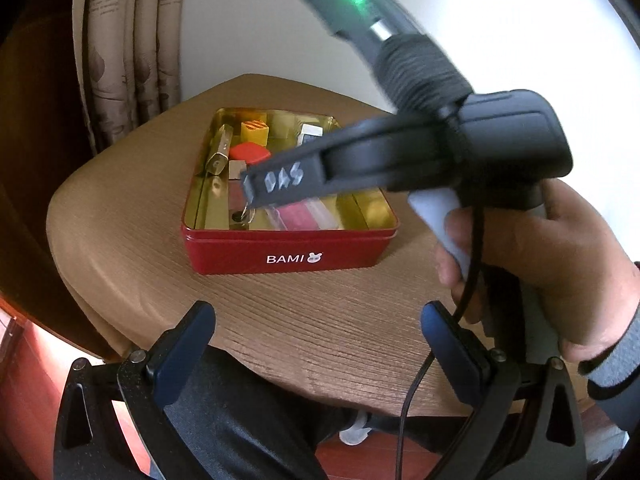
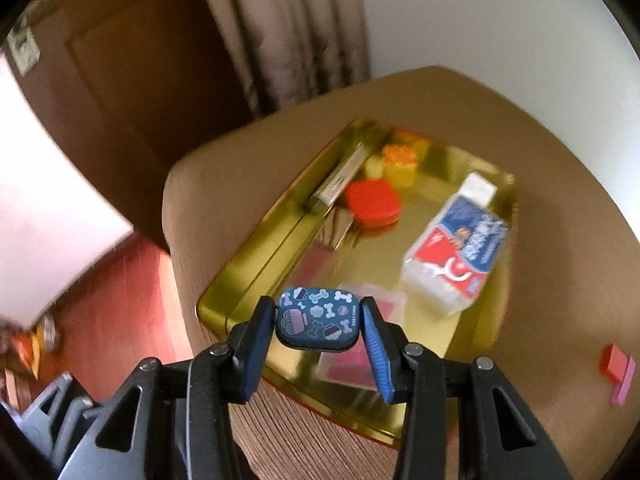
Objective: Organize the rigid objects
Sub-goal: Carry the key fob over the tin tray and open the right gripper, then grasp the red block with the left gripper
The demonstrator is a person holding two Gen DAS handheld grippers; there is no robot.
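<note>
A red BAMI tin (image 1: 288,258) with a gold inside stands open on the round wooden table (image 1: 320,320). It holds a red block (image 1: 249,153), a yellow block (image 1: 255,130), a white piece (image 1: 310,133) and a pink case (image 1: 298,216). My right gripper (image 2: 318,326) is shut on a small dark blue patterned case (image 2: 318,322) and holds it above the tin's near left corner (image 2: 224,304). In the left wrist view the right gripper (image 1: 250,192) reaches over the tin. My left gripper (image 1: 316,332) is open and empty, low over the table's near edge.
Inside the tin lie also a blue, red and white packet (image 2: 456,256) and a clear tube (image 2: 340,178). A red and pink piece (image 2: 618,372) lies on the table right of the tin. A curtain (image 1: 128,40) and white wall stand behind.
</note>
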